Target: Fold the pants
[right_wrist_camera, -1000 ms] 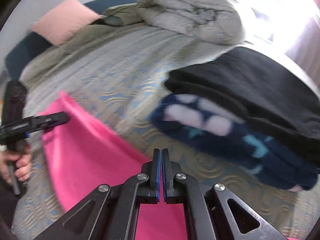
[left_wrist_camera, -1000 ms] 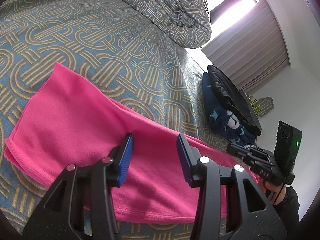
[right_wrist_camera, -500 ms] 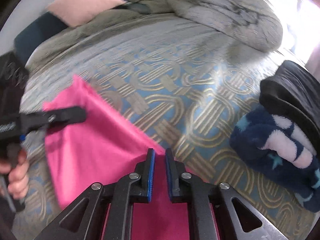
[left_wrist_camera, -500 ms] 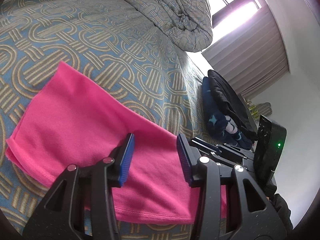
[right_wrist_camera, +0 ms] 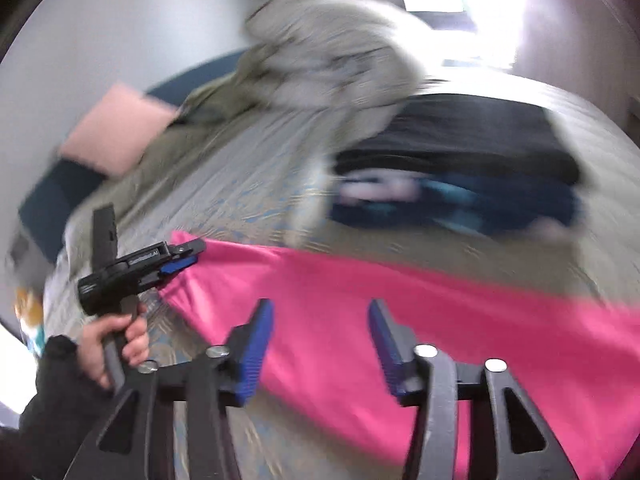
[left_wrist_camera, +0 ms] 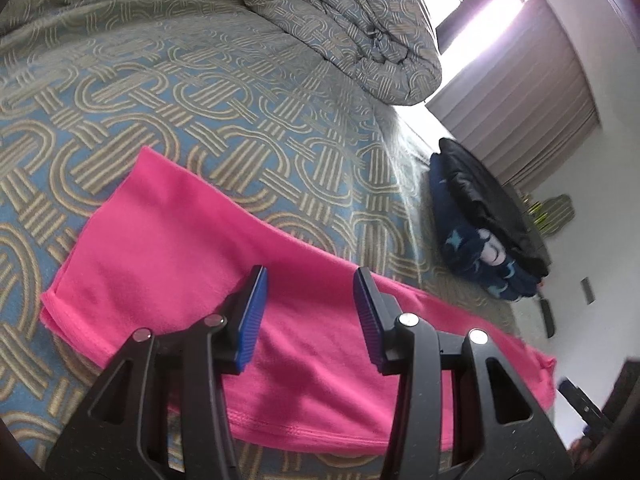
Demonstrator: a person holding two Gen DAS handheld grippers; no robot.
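The pink pants [left_wrist_camera: 192,280] lie flat as a long folded band across the near part of the bed [left_wrist_camera: 200,92], on its blue and beige patterned cover. The left gripper [left_wrist_camera: 308,312] hangs over the middle of the band with its 2 blue-padded fingers [left_wrist_camera: 252,316] spread wide and nothing between them. In the blurred right wrist view the right gripper [right_wrist_camera: 320,344] is likewise spread apart and empty above the pants [right_wrist_camera: 360,320], while the left gripper [right_wrist_camera: 176,260] shows at the left over the band's left end, held by a hand [right_wrist_camera: 116,344]. A stack of dark folded clothes [left_wrist_camera: 488,224] sits well apart at the far right, and a bunched duvet [left_wrist_camera: 344,28] lies at the far side.
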